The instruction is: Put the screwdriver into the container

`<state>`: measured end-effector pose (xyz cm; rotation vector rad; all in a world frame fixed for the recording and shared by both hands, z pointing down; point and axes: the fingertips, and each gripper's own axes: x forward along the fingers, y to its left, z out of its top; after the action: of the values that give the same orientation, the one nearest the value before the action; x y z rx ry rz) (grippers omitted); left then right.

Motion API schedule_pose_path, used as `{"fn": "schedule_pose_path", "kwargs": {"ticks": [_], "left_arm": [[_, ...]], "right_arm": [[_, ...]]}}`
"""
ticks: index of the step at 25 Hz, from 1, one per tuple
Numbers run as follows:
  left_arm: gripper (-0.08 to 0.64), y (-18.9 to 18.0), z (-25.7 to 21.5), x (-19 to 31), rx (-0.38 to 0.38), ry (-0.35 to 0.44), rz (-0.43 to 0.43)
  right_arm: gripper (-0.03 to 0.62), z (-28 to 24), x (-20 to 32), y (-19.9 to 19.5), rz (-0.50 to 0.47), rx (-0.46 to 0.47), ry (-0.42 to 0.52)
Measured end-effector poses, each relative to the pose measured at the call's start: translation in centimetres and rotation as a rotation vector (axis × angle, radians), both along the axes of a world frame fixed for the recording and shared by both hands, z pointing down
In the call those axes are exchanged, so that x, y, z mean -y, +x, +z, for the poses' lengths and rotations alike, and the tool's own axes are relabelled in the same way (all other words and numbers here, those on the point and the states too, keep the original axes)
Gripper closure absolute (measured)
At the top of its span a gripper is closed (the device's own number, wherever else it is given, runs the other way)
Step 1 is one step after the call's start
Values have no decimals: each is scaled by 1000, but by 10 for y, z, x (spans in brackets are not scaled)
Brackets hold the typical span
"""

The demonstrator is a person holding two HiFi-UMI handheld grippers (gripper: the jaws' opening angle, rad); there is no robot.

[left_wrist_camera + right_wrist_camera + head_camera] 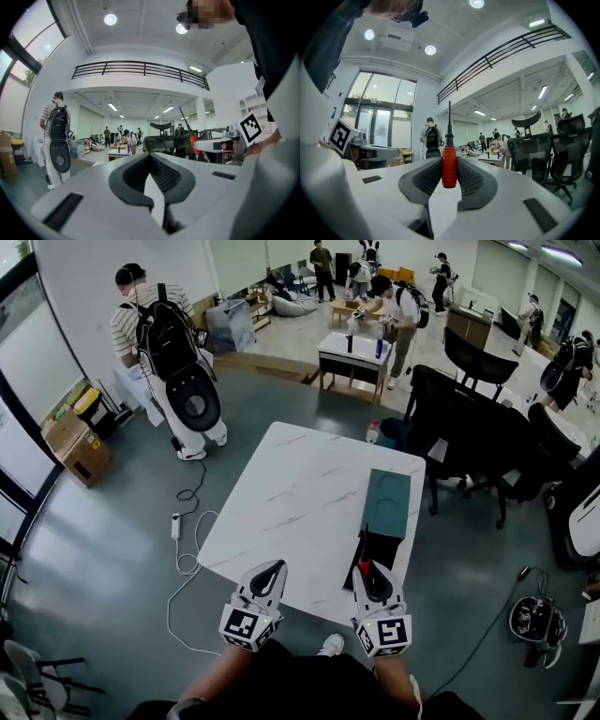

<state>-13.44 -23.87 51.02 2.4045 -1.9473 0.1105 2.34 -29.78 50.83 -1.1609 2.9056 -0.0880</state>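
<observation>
A screwdriver [449, 166] with a red handle and a thin black shaft stands upright between the pads of my right gripper [449, 159], which is shut on the handle. In the head view the right gripper [367, 568] hangs over the near right edge of the white marble table [291, 502], and the screwdriver [362, 563] points toward the dark green box-like container [387, 502] just beyond it. My left gripper [277, 568] hovers at the table's near edge, left of the right one. Its jaws [150, 157] meet at the tips with nothing between them.
Black office chairs [469, 427] stand to the table's right. A person with a backpack [169, 343] stands at the back left near cardboard boxes [75, 442]. A white cable and power strip [176, 526] lie on the floor left of the table. A bottle [373, 431] stands beyond the far corner.
</observation>
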Motion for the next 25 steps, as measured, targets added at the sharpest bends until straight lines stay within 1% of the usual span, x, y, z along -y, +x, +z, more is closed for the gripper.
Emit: {"fn": "schedule_pose_path", "kwargs": {"ticks": [5,8,13,16,20,22,25], "left_arm": [[554,-6,1,39,-34,10,54],[554,-16,5,63,-23,11,97],[554,-28,6,92,-5,17,201],[554,-36,9,104,8,16,245],[554,-49,16,116,-2,-8,276],[554,-53,19,119,-4,-13,293],[554,-55,25,126,-1,-16,317]], "right_arm": [[482,7,24,7,66,-19,-12],[482,10,36,1,118,-26,-24],[482,9,52,-13,207,-27,-33],[481,13,59,-20,248,-44,-44],[482,23,65,-26,294,-60,-77],[481,29,66,-26,316,-56,-104],[481,37,70,-22,347,-83,-122]]}}
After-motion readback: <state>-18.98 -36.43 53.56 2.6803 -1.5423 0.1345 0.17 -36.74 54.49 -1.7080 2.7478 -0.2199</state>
